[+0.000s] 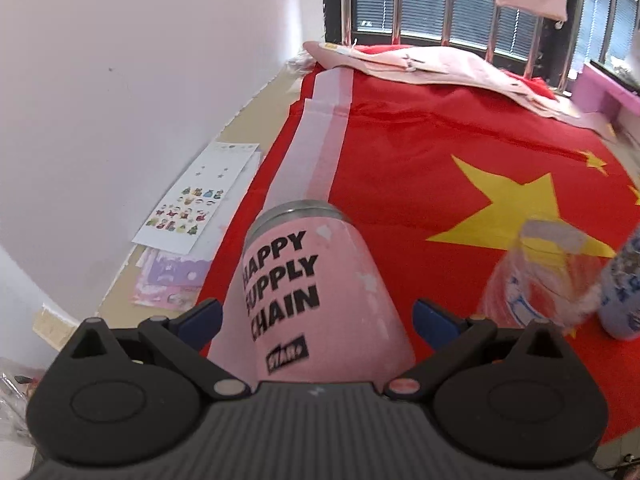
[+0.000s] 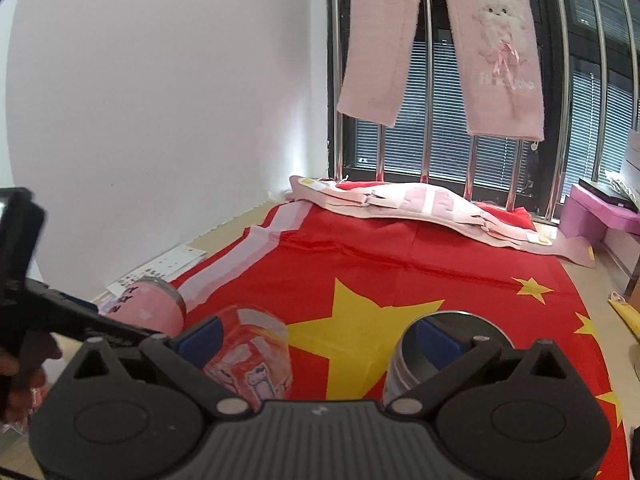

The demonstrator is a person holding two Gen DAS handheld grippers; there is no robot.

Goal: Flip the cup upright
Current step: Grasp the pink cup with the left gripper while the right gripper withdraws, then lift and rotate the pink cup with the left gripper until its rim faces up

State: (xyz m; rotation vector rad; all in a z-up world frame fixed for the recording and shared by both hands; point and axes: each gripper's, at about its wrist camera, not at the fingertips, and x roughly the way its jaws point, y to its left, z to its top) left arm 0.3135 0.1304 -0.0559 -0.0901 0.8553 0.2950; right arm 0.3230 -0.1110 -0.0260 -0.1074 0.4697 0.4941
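Note:
A pink cup (image 1: 308,292) printed "HAPPY SUPPLY CHAIN" lies between the fingers of my left gripper (image 1: 316,318), its steel rim pointing away from the camera. The jaws stand wide; the blue pads (image 1: 202,318) sit beside the cup with small gaps. In the right wrist view the pink cup (image 2: 154,304) appears at left, tilted, with the left gripper (image 2: 80,320) at it. My right gripper (image 2: 316,338) is open and empty above the red flag cloth (image 2: 400,256). A clear glass (image 2: 252,356) is near its left finger, and a steel cup (image 2: 444,344) stands upright by its right finger.
The clear glass (image 1: 536,276) and a patterned cup (image 1: 624,288) are right of the pink cup. Sticker sheets (image 1: 196,196) lie by the white wall. Folded pink clothes (image 2: 420,208) lie at the cloth's far end under a barred window; a purple box (image 2: 600,216) stands at right.

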